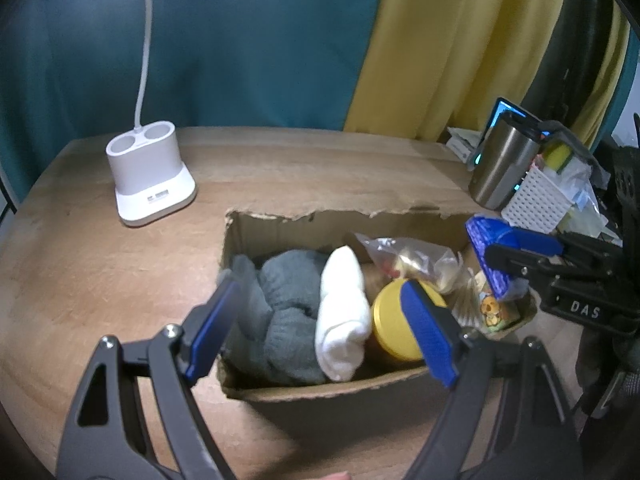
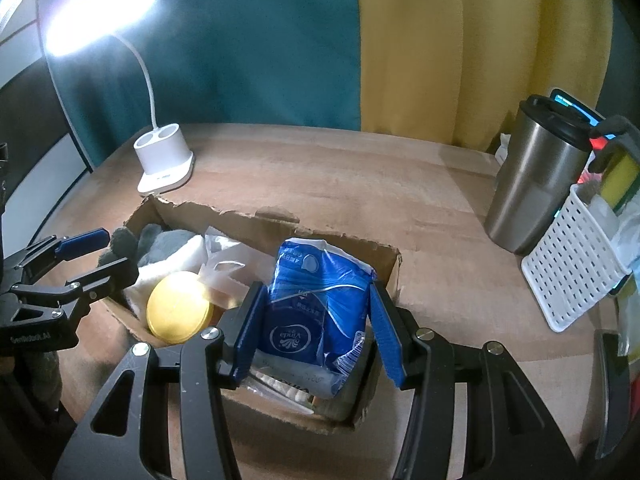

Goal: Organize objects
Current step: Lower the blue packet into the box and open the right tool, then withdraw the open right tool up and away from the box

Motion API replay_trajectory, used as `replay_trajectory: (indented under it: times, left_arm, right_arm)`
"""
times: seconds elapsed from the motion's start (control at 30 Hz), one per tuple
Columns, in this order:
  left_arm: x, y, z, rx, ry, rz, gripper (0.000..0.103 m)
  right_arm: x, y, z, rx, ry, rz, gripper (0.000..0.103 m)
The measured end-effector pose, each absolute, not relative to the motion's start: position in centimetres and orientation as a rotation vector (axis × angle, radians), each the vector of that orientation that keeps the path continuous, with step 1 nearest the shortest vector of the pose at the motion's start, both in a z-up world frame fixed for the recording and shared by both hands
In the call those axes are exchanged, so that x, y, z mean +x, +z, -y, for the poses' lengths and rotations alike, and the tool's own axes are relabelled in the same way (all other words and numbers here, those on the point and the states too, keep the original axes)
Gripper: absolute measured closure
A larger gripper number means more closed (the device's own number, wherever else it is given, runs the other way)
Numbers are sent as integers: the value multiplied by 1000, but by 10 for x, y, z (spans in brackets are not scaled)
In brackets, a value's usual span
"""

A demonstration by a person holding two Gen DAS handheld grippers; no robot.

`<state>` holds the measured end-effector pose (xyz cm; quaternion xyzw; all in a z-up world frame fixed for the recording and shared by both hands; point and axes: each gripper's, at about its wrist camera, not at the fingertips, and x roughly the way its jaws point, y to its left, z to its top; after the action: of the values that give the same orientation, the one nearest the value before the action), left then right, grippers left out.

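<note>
Right tongs clamped on blue tissue pack, upright, long axis vertical, over right end of cardboard box; left tongs spread wide, empty, above box's sock end

Box on table; lamp behind, tumbler right

A desk lamp blazes white at the right wrist view's upper left, blowing out detail. The desk is evenly lit elsewhere. Fisheye bending darkens corners; both views are slightly soft.
</note>
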<state>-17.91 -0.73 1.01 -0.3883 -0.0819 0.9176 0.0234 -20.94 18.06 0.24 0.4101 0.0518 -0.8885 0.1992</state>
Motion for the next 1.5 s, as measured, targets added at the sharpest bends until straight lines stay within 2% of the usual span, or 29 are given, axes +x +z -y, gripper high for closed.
replay_trajectory:
  times: [0.43, 0.5, 0.57, 0.6, 1.5]
  left_arm:
    - [-191, 5, 9, -1224, 2841, 250, 19]
    - [-192, 5, 8, -1226, 2840, 249, 19]
    - [-191, 5, 8, -1223, 2839, 246, 19]
    - [-192, 5, 8, -1223, 2839, 245, 19]
    - [-163, 23, 4, -1154, 2859, 232, 19]
  right_arm:
    - [-227, -5, -179, 1157, -2466, -132, 48]
    - [-229, -7, -179, 1162, -2462, -129, 43]
    - [-231, -8, -178, 1163, -2460, -122, 30]
    - [-231, -7, -178, 1158, -2464, -118, 29]
    - [-201, 3, -177, 1137, -2500, -130, 27]
